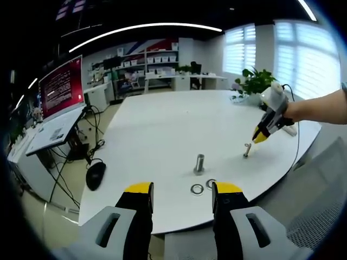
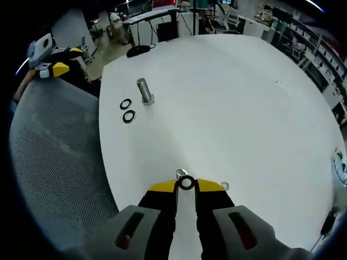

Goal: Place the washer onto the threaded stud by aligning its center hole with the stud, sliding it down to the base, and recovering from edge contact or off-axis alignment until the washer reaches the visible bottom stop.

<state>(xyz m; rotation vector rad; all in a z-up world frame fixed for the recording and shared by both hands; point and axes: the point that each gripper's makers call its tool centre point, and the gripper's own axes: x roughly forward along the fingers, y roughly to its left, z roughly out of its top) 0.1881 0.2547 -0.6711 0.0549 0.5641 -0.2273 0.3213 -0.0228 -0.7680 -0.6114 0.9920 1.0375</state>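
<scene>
Right gripper [image 2: 186, 184] has its yellow-tipped jaws pinched nearly together on a dark washer [image 2: 186, 183], which it grips by the rim, so the ring's hole faces the camera. Just beyond the tips, close above the white table [image 2: 244, 97], sits a small bright metal piece [image 2: 179, 173], probably the head of a short stud, though the jaws hide most of it. In the left gripper view that same gripper [image 1: 259, 135] hangs tip-down over a small stud [image 1: 247, 150] whose long axis leans slightly off vertical, its base on the table [image 1: 162, 124].

Left gripper [image 1: 181, 190] holds nothing; its jaws stand well apart near the table's near edge. Between and just past its tips lie two loose washers, flat on the surface, one [image 1: 197, 189] beside the other [image 1: 210, 183]. Behind them a larger threaded stud [image 1: 199, 163] stands upright, long axis vertical, head down on the table. In the right gripper view this stud [image 2: 144, 90] rises beside the two flat washers [image 2: 127, 110], and the left gripper [image 2: 57, 67] appears off the table edge, above a grey mesh chair back [image 2: 54, 162].

A black mouse [image 1: 95, 174] lies at the table's left side, near a monitor [image 1: 62, 86].
</scene>
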